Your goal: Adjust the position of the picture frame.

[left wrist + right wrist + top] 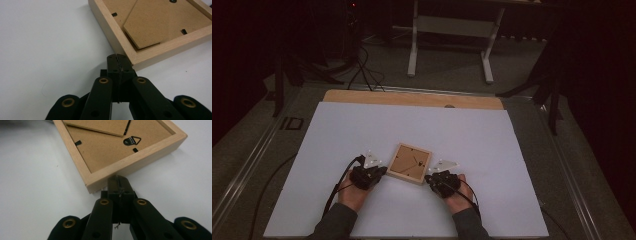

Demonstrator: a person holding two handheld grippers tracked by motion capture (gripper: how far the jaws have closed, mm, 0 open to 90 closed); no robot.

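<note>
Left gripper view has the left gripper [117, 58] with its jaws pressed together, empty, the tips right at a corner of the wooden picture frame [140, 53]. The right gripper [117, 179], likewise closed on nothing, meets another corner of the frame. The frame lies face down, its brown backing board [105, 147] and black hanger [131, 140] up, near the middle of the white worktop [492, 150], towards its near edge.

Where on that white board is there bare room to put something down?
The white board is bare beyond the wooden frame toward the far wooden strip, and along both sides. It is crowded where the left hand-held gripper and right hand-held gripper flank the frame.
</note>
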